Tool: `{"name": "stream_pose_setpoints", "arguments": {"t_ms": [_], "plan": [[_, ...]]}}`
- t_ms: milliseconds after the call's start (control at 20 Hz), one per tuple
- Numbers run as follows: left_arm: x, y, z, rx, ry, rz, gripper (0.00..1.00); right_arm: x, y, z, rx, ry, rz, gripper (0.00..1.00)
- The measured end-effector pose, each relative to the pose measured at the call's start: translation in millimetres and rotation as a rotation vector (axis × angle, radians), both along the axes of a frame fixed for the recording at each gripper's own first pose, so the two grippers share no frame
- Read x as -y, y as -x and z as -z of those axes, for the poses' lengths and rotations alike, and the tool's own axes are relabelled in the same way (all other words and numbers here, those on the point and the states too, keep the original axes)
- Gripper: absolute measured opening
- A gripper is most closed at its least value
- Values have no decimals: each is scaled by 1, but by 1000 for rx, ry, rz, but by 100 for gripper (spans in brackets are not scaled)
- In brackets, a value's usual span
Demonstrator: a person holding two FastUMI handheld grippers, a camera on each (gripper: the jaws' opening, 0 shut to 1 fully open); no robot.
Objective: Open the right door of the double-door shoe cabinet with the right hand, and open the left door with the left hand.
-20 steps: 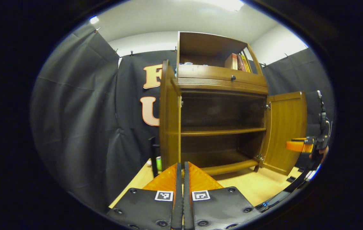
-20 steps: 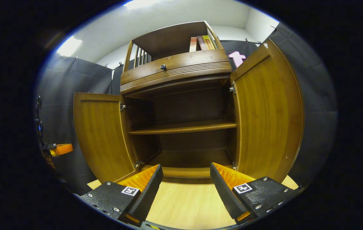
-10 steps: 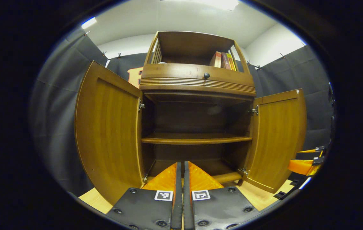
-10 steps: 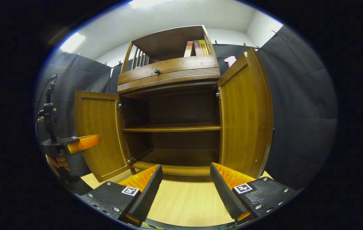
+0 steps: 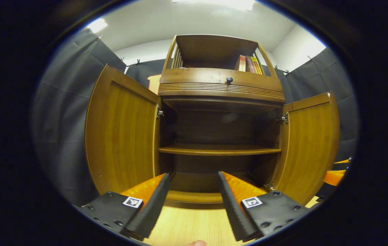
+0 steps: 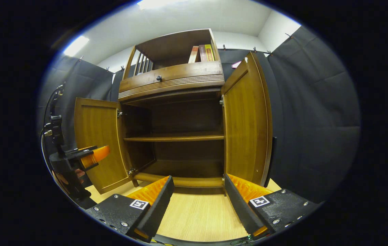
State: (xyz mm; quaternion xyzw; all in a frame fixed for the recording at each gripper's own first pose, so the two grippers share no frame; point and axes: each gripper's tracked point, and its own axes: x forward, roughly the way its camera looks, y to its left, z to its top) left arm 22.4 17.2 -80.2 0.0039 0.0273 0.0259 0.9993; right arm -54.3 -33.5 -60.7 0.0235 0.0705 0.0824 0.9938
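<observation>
shoe cabinet [image 5: 219,89] fills mid-frame, left door [image 5: 122,133] and right door [image 5: 308,143] both swung open. left gripper [image 5: 194,177] and right gripper [image 6: 199,182] jaws gape wide, apparently holding nothing.

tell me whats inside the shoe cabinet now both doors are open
Inside the shoe cabinet there is one bare shelf and a bare floor below it; no shoes. The dark back corners are hard to make out.
</observation>
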Motion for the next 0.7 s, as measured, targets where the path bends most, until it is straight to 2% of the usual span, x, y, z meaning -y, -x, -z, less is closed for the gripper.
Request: {"name": "stream_pose_setpoints", "arguments": {"t_ms": [50,100,250,700], "plan": [[-2,1,0,-3,-2,-4,97,-1,0,1,-2,-3,-2,92],[-4,3,-2,1,-4,-11,99,-2,-1,1,-3,-6,-5,92],[-10,8,-10,29,-8,-27,95,-7,-3,3,-9,-18,-14,92],[-7,10,-18,62,-88,-14,95,-12,-1,9,-24,-26,-19,92]]}}
